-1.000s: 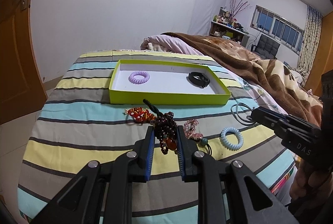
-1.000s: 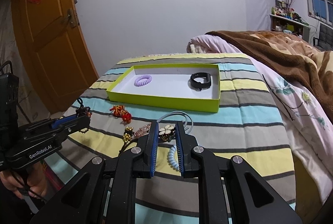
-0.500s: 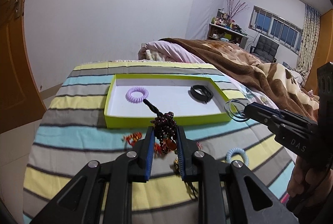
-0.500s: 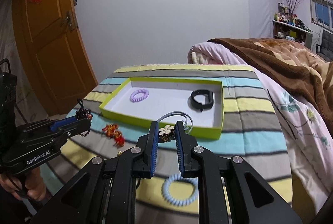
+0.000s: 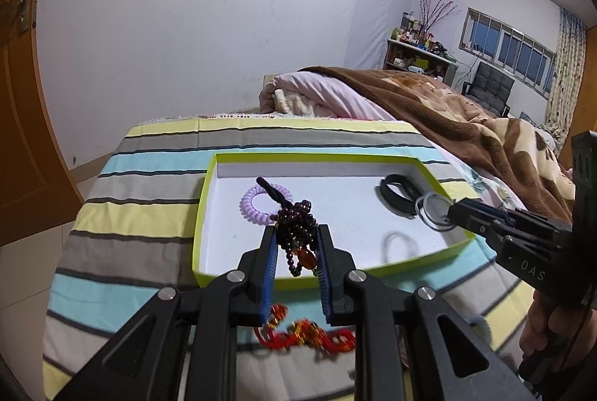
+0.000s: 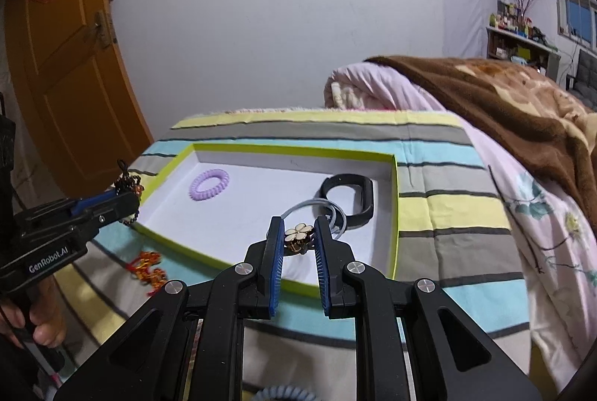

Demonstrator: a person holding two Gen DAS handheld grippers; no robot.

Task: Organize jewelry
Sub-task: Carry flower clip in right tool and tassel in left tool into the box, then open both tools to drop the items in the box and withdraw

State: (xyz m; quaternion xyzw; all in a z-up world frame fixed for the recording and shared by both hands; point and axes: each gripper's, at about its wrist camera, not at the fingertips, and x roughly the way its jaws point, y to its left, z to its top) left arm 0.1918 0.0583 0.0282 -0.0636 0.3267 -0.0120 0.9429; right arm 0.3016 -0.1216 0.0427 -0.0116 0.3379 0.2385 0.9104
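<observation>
Left gripper [image 5: 296, 244]: pinches a bunch of dark beads [image 5: 296, 225], which hangs between its jaws above the near left part of the tray [image 5: 203, 210].
Purple coil tie [image 5: 257, 205]: lies inside the tray, just behind the beads; partly covered by their black cord.
Step in hand, left: judged as carrying the beads over the tray to set them down. A good drop puts them on bare white floor, clear of the purple coil tie, low enough that the strands do not spill over the near wall.
Red knotted charm [image 5: 304, 335]: lies on the striped bedspread [image 5: 149, 184] outside the tray, below the left gripper; blurred, and half hidden by the jaws.
Black band [image 6: 350, 197]: rests in the far right corner of the tray.
Right gripper [image 6: 300, 237]: clamps a small white flower piece [image 6: 298, 233] with a pale loop [image 6: 321, 210] trailing from it, over the right part of the tray.
Step in hand, right: the loop overlaps the black band in this view; releasing a little nearer the middle would keep the two apart.
Hard to make out: whether the loop touches the band or hangs above it cannot be told. A pale blue coil [image 6: 285, 393] at the bottom edge is cut off.
</observation>
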